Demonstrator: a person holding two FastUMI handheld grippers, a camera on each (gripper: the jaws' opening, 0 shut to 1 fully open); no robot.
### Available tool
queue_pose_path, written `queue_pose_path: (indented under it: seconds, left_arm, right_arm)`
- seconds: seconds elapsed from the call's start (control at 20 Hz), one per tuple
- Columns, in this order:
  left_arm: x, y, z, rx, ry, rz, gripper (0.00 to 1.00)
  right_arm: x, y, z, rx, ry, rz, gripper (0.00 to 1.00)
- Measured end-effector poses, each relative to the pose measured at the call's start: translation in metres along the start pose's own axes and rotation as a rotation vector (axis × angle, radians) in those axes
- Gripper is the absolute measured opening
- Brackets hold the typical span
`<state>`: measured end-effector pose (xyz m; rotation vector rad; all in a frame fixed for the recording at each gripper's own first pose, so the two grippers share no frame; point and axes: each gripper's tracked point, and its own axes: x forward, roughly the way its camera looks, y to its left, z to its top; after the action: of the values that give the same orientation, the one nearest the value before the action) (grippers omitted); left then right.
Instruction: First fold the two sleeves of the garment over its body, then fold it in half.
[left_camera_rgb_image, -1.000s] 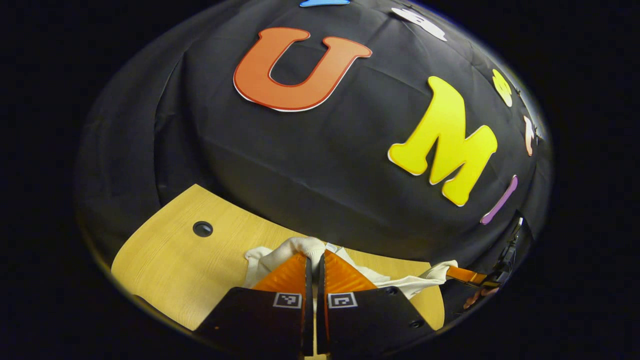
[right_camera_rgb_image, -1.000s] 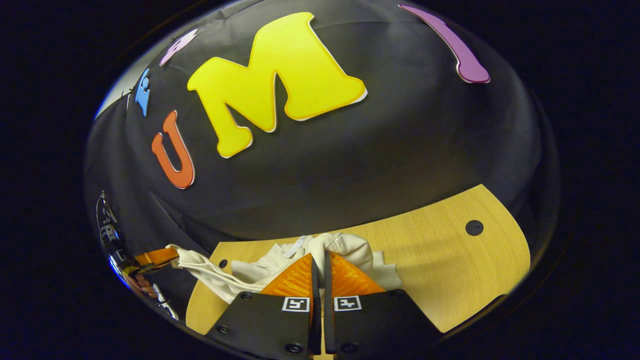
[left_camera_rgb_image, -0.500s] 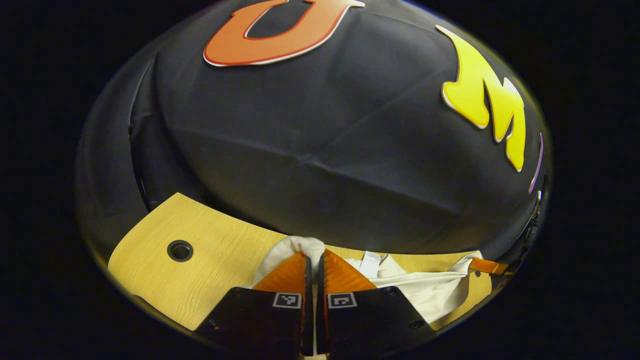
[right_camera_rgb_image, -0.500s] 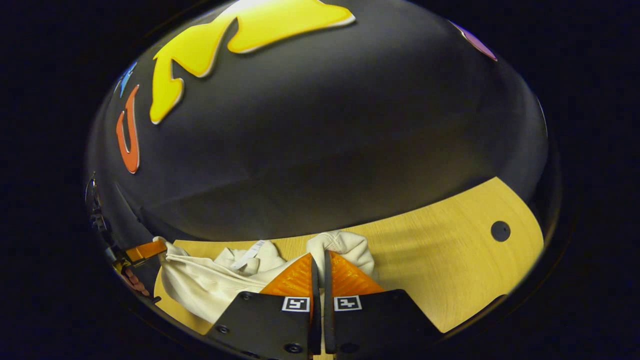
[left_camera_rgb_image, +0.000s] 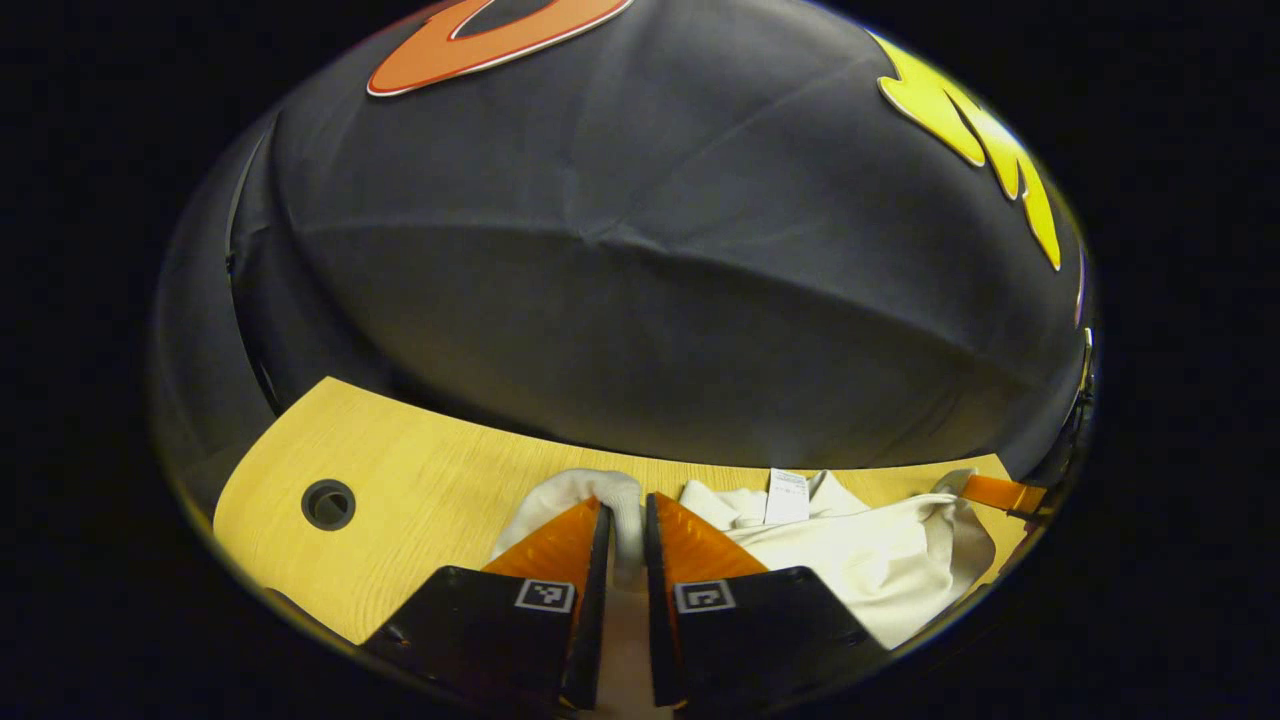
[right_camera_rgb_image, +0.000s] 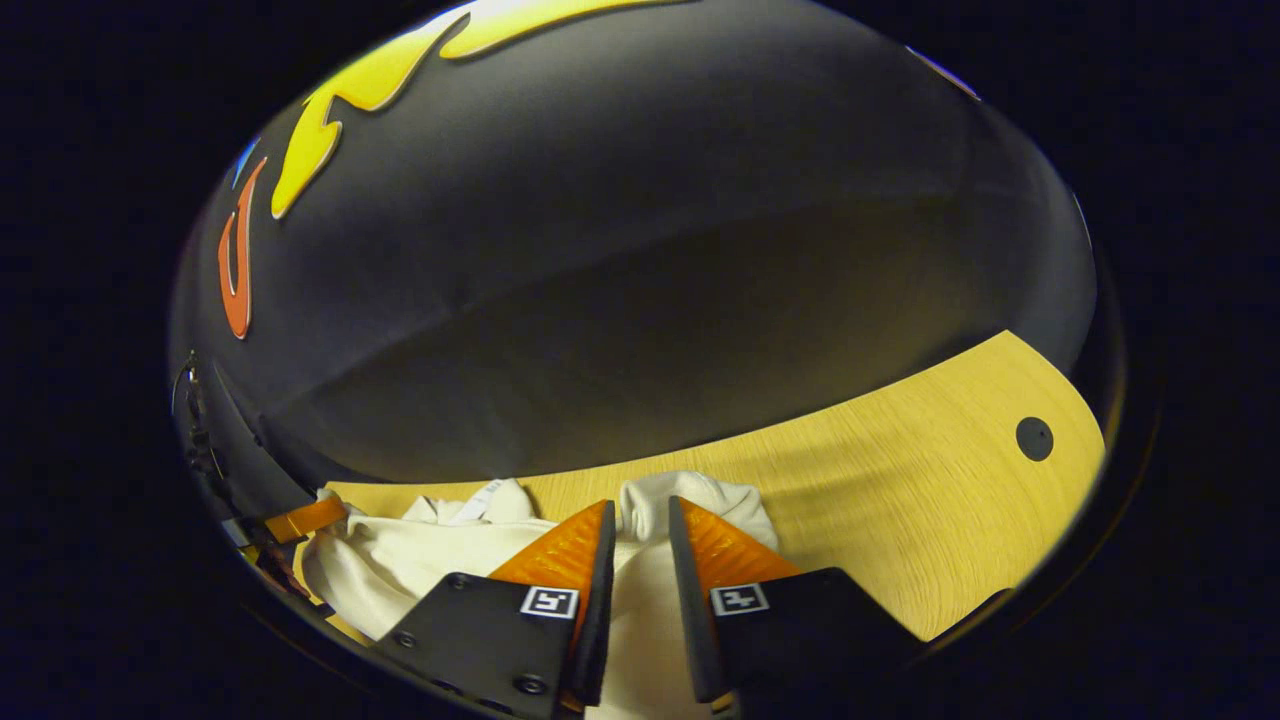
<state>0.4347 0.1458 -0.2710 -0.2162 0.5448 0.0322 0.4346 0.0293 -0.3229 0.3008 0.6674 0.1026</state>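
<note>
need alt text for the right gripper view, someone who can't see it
The right tongs sit low over a cream garment on a light wooden table, fingers slightly parted around a bunched fold of the cloth. At far left the other tongs meet the garment's opposite end, with a black cloth wall behind.

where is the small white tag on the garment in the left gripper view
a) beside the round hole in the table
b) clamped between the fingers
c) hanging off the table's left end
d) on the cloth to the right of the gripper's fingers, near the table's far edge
d: the white tag stands up on the cream garment to the right of the left gripper, near the far edge of the wooden table, well away from the round hole.
</note>
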Motion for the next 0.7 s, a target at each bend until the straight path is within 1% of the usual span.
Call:
queue_pose_path:
  seconds: [0.05, 0.1, 0.15, 0.2, 0.25, 0.3, 0.35, 0.4, 0.45, 0.55, 0.6, 0.65, 0.7]
  left_arm:
    - [-0.008, 0.001, 0.009, 0.001, -0.021, 0.003, 0.45]
    - [-0.016, 0.004, 0.017, 0.004, -0.041, 0.012, 0.67]
    - [-0.022, 0.011, 0.023, 0.009, -0.060, 0.027, 0.75]
    - [-0.029, 0.020, 0.027, 0.018, -0.078, 0.052, 0.82]
    - [-0.041, 0.022, 0.032, 0.025, -0.092, 0.068, 0.90]
    - [-0.055, 0.024, 0.036, 0.027, -0.100, 0.076, 0.92]
    - [-0.074, 0.023, 0.040, 0.031, -0.113, 0.085, 0.93]
    - [-0.093, 0.024, 0.046, 0.035, -0.132, 0.091, 0.93]
    - [-0.114, 0.027, 0.052, 0.036, -0.150, 0.097, 0.94]
    - [-0.165, 0.027, 0.069, 0.044, -0.188, 0.115, 0.94]
    - [-0.191, 0.025, 0.080, 0.060, -0.220, 0.121, 0.94]
    - [-0.221, 0.022, 0.092, 0.082, -0.253, 0.134, 0.94]
    - [-0.249, 0.016, 0.105, 0.102, -0.288, 0.139, 0.94]
  right_arm:
    - [-0.008, 0.001, 0.009, -0.006, -0.024, -0.006, 0.43]
    - [-0.017, 0.002, 0.016, -0.008, -0.040, -0.010, 0.44]
    - [-0.029, 0.004, 0.022, -0.005, -0.051, -0.005, 0.36]
    - [-0.042, 0.008, 0.027, -0.007, -0.059, -0.001, 0.45]
    - [-0.057, 0.011, 0.027, -0.016, -0.069, 0.002, 0.65]
    - [-0.073, 0.012, 0.030, -0.032, -0.085, 0.002, 0.64]
    - [-0.087, 0.017, 0.031, -0.049, -0.106, 0.005, 0.65]
    - [-0.103, 0.019, 0.036, -0.080, -0.130, 0.000, 0.73]
    - [-0.122, 0.021, 0.038, -0.110, -0.146, -0.008, 0.76]
    - [-0.163, 0.036, 0.047, -0.138, -0.175, 0.001, 0.82]
    - [-0.192, 0.045, 0.056, -0.155, -0.207, 0.011, 0.85]
    - [-0.218, 0.055, 0.067, -0.181, -0.243, 0.012, 0.89]
    - [-0.248, 0.064, 0.078, -0.212, -0.285, 0.011, 0.90]
